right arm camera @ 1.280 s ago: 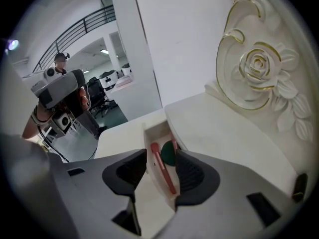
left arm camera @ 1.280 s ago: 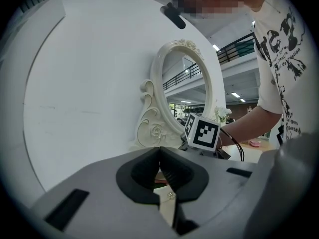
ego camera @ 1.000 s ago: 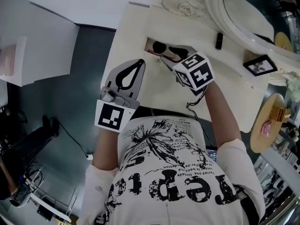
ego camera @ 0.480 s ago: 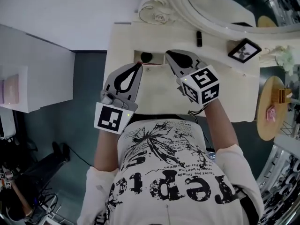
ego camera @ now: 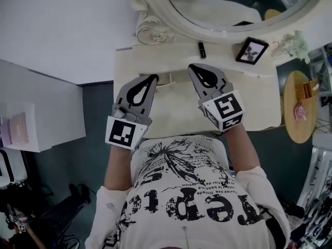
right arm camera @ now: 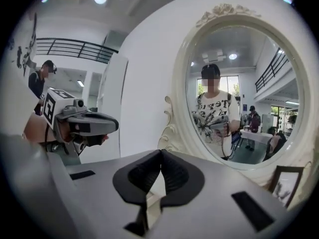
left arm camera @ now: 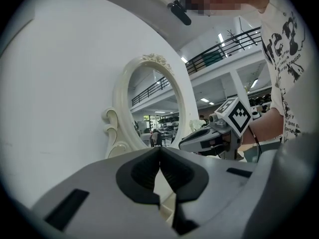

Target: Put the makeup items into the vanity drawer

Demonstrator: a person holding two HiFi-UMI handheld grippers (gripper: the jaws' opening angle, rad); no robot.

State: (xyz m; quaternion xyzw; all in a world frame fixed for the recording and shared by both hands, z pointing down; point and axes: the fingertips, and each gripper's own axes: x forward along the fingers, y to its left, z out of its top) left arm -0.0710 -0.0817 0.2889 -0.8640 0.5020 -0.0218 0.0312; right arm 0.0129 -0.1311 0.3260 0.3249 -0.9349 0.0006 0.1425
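Observation:
The cream vanity (ego camera: 249, 100) fills the middle of the head view, under its oval mirror (ego camera: 228, 9). A small black makeup tube (ego camera: 201, 49) stands on the top near the mirror's foot. My left gripper (ego camera: 154, 78) (left arm camera: 159, 148) hangs over the vanity's left front, shut and holding nothing. The right gripper (ego camera: 191, 66) (right arm camera: 160, 152) is level with it over the top, jaws shut on nothing. Between the two tips a thin edge of the drawer (ego camera: 165, 80) shows; its inside is hidden. Each gripper view shows the other gripper (left arm camera: 202, 138) (right arm camera: 87, 123) alongside.
A black picture frame (ego camera: 252, 50) and pale flowers (ego camera: 296, 43) stand at the vanity's back right. To the right is a round wooden side table (ego camera: 295, 121) with small items. A white shelf unit (ego camera: 46, 113) lies to the left across dark floor.
The right gripper has drawn back from the open drawer slot and shut its jaws. The drawer's dark opening with items no longer shows. The left gripper has barely moved.

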